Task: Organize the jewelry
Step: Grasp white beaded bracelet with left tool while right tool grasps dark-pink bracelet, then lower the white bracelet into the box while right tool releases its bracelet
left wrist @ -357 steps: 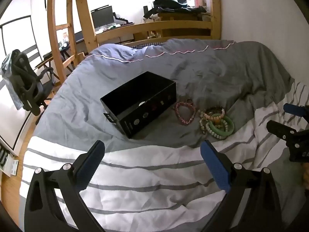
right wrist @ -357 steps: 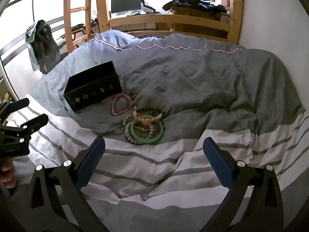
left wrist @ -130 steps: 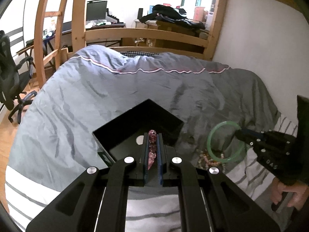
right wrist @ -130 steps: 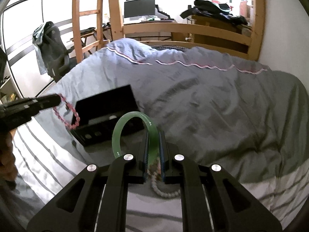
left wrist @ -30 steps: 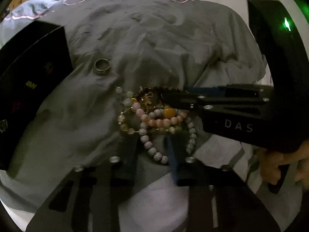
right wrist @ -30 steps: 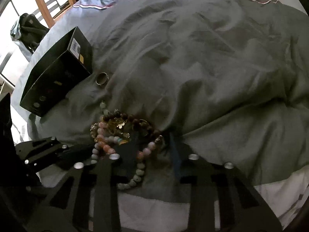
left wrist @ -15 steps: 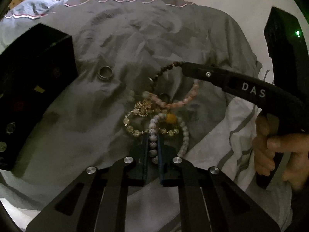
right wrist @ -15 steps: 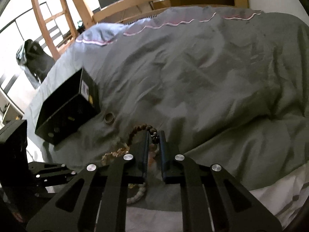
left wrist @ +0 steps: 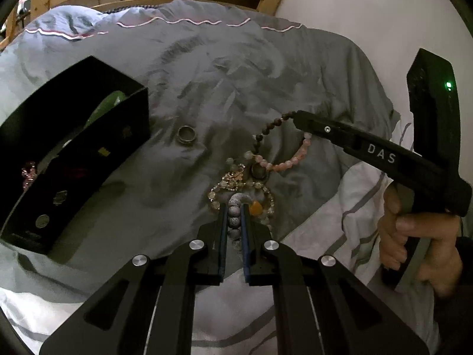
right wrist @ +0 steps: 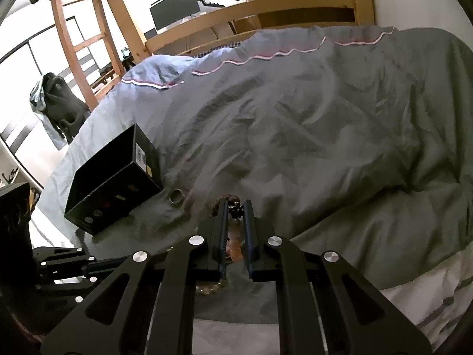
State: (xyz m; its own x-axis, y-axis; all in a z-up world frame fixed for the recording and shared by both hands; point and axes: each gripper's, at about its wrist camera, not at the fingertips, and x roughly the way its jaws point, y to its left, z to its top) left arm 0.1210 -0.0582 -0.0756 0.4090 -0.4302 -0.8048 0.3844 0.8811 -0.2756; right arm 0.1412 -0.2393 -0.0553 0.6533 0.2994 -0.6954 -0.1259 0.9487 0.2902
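Note:
My left gripper (left wrist: 233,207) is shut on a bracelet of pale grey beads (left wrist: 235,217), lifted slightly off the jewelry pile (left wrist: 236,177) on the grey duvet. My right gripper (right wrist: 235,204) is shut on a dark brown bead bracelet (left wrist: 266,130), and a pink bead bracelet (left wrist: 288,161) hangs from the same tips. Both loops droop toward the pile. A silver ring (left wrist: 186,134) lies between the pile and the open black box (left wrist: 74,136). The box holds a green bangle (left wrist: 103,106) and a pink bracelet (left wrist: 28,173).
The grey duvet (right wrist: 310,124) stretches away to a wooden bed rail (right wrist: 266,3). A white striped sheet (left wrist: 325,236) lies nearest me. A hand (left wrist: 414,236) grips the right tool's handle. A ladder and a desk with a monitor stand beyond the bed.
Both grippers shut on bracelets in the pile and rose. The brown and pink loops now hang from the right tips, and the grey beads have lifted between the left fingers.

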